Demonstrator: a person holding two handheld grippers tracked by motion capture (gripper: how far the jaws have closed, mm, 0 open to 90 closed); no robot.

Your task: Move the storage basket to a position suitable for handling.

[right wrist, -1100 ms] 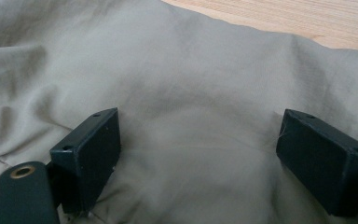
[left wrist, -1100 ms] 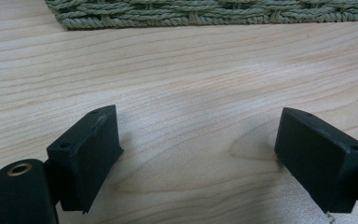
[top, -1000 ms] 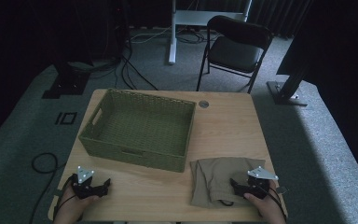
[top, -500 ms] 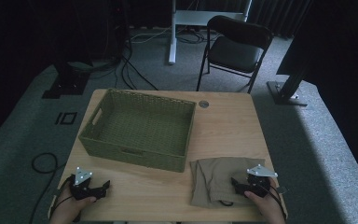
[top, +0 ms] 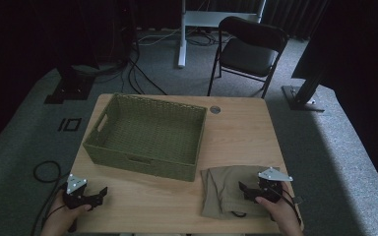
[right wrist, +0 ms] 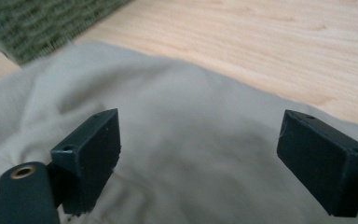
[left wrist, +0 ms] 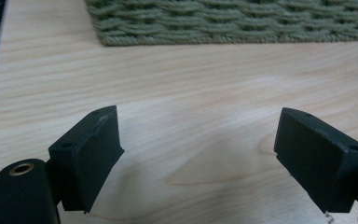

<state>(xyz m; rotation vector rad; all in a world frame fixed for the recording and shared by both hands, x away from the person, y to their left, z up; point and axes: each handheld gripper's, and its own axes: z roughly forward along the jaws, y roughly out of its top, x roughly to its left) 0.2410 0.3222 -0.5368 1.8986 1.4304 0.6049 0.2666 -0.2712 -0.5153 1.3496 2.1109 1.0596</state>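
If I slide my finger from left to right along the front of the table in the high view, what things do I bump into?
Left gripper → bare wooden table → folded beige cloth → right gripper, hovering over the cloth with its jaws open.

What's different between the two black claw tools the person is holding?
The left gripper sits over bare wood of the table, near its left edge; the right gripper sits over the folded beige cloth at the right. The left gripper view has the woven green basket straight ahead; the right gripper view has it off in a corner. Both stand wide open, holding nothing.
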